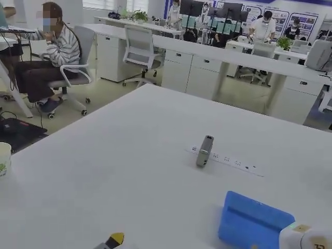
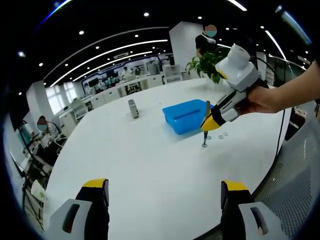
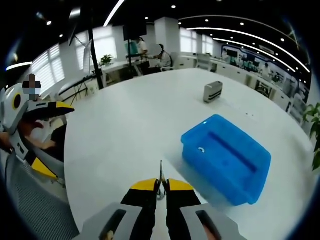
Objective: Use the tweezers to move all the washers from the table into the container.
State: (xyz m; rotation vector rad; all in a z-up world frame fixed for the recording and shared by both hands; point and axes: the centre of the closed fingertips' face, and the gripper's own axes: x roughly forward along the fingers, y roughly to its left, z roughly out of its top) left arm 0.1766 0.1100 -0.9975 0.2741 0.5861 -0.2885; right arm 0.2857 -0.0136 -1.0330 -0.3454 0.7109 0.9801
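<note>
The left gripper [image 2: 162,186] and right gripper [image 3: 161,186] share black fingers [image 2: 97,205] with yellow tips, and pale grey slotted housings sit behind the fingers.

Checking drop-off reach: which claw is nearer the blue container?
Right. The right claw, shut on the tweezers, sits just beside the blue container; the left claw hangs open far back near the table edge.

1. Head view looks down across the worktop [image 1: 129,155] toward its far edge.
2. Left gripper view faces along it from low at one edge.
3. Right gripper view looks down from close; all three share the blue container [image 3: 225,155].
</note>
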